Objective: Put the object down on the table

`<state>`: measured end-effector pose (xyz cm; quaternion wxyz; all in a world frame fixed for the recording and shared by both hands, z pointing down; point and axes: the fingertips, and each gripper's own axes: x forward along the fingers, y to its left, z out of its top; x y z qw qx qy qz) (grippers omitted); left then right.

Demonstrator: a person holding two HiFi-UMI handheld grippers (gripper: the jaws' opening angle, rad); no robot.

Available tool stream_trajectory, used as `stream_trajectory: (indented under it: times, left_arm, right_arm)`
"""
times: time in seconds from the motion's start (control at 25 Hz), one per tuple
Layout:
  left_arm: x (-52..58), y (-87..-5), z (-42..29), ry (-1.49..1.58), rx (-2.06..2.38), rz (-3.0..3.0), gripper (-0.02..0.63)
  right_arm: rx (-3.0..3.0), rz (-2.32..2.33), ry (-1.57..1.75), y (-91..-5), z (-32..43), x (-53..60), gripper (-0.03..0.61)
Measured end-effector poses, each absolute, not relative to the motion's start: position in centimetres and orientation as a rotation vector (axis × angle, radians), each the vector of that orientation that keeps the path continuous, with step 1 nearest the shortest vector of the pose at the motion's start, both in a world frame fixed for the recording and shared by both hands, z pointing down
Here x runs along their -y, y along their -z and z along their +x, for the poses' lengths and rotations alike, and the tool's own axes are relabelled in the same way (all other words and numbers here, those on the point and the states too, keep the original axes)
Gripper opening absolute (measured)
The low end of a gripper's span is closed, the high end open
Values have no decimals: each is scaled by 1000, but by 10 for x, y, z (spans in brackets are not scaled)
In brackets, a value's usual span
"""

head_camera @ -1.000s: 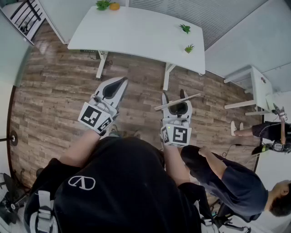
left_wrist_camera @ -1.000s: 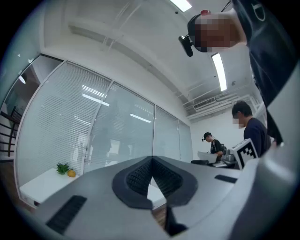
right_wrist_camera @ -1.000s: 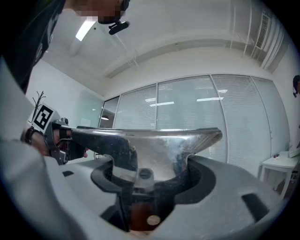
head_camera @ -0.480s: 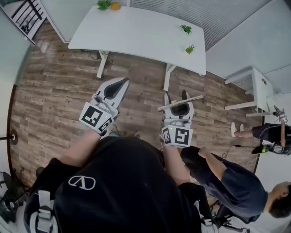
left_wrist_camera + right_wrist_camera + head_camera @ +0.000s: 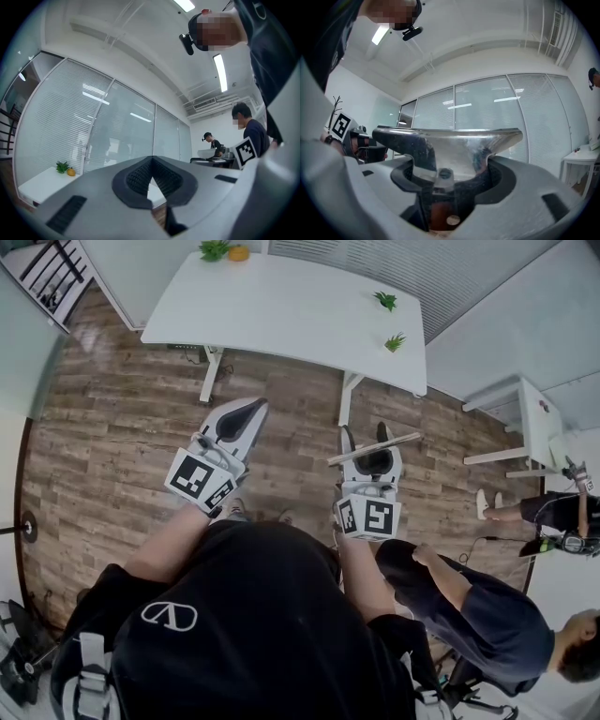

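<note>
From the head view, my left claw (image 5: 251,406) has its two jaws together with nothing between them, and it hangs over the wooden floor (image 5: 122,427). My right claw (image 5: 366,439) is clamped on the object (image 5: 398,441), a long thin piece that lies across the jaws and sticks out on both sides, more to the right. The object is in the air over the floor, in front of the near edge of the white tabletop (image 5: 281,306) and not touching it. Two small green plants (image 5: 385,301) stand near the right edge of the tabletop.

In the left gripper view, the dark pads of the left claw (image 5: 151,161) meet at their tips. The tabletop (image 5: 42,183) shows at the low left.

In the right gripper view, the right claw (image 5: 451,163) grips the object (image 5: 454,145) from both sides. Here it looks like a wide, shiny metal blade with a dark part at its left.
</note>
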<state>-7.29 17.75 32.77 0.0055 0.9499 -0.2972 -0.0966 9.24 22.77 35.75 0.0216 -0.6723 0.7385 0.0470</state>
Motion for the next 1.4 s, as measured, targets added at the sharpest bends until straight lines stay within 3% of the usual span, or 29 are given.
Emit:
stream_trajectory:
  times: [0.68,1.4]
  left_arm:
    - [-64,-331,-114,361,869,3005,3]
    - [169,-353,11,324,1134,2967,5]
  right_arm:
    - [-2266,-2135,-222,-354,52,-123,293]
    - [-2471,-1903,-208,-376,163,139,291]
